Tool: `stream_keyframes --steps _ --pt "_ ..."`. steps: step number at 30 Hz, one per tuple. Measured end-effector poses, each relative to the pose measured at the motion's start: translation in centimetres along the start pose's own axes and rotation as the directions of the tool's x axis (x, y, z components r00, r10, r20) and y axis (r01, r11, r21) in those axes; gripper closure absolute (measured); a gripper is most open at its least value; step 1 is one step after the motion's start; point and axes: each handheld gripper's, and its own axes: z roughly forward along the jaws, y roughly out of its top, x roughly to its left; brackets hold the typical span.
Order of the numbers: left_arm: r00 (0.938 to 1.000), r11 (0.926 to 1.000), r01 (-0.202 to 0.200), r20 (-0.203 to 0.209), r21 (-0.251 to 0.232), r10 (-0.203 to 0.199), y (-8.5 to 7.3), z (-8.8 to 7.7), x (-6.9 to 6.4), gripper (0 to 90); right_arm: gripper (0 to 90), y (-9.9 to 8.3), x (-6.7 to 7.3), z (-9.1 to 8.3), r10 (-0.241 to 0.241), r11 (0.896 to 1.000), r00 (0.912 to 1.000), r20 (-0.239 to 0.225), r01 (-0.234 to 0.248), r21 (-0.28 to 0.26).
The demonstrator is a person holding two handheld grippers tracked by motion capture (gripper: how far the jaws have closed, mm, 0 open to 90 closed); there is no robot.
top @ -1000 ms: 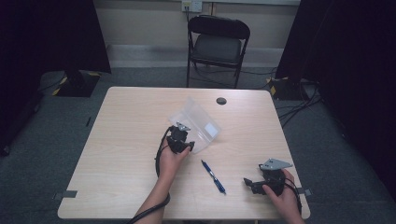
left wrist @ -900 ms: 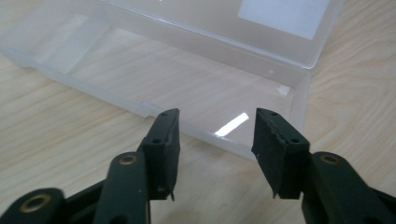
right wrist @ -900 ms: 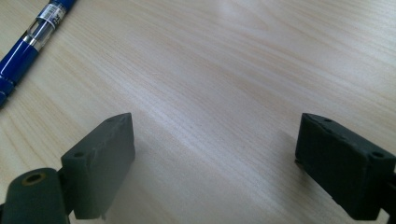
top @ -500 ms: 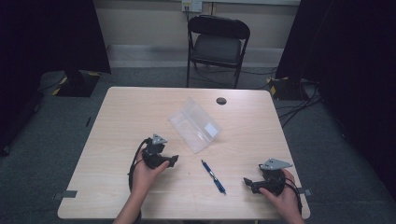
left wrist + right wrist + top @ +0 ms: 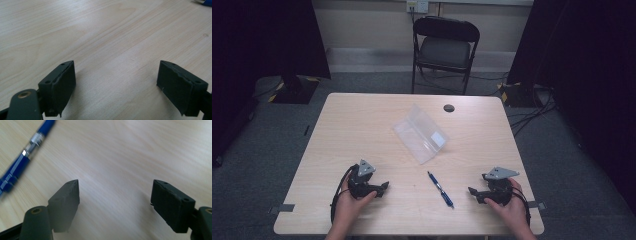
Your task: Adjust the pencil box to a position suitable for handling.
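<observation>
A clear plastic case lies open in the middle of the wooden table. A blue pen lies nearer the front, between the two hands. My left gripper rests at the front left, held by a hand, pointing right toward the pen; its jaws stand wide open over bare wood. My right gripper sits at the front right, pointing left, jaws open with nothing between them. The blue pen lies ahead and to the left in the right gripper view.
A small black round cap lies near the table's far edge. A black folding chair stands behind the table. Cables run over the floor at the right.
My left gripper has pulled back from the clear case to the table's front left. The case now lies alone in the middle. The right gripper has stayed in place.
</observation>
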Motion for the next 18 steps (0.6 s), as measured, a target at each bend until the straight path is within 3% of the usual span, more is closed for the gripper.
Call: stream_keyframes --steps 5,13,18 --pt "1.0 1.0 0.005 -0.001 0.0 -0.005 0.0 0.0 -0.1 14.9 23.9 2.4 0.7 0.6 -0.002 1.0 0.9991 -0.042 0.001 -0.023" --pt "1.0 1.0 0.005 -0.001 0.001 -0.005 0.0 0.0 -0.1 14.6 26.7 5.6 1.6 3.0 -0.017 1.0 0.9959 -0.089 0.015 -0.026" --pt "1.0 1.0 0.005 -0.001 0.001 -0.005 0.0 0.0 -0.1 14.7 28.4 7.4 2.4 4.0 -0.053 0.998 0.9939 -0.096 0.051 -0.03"
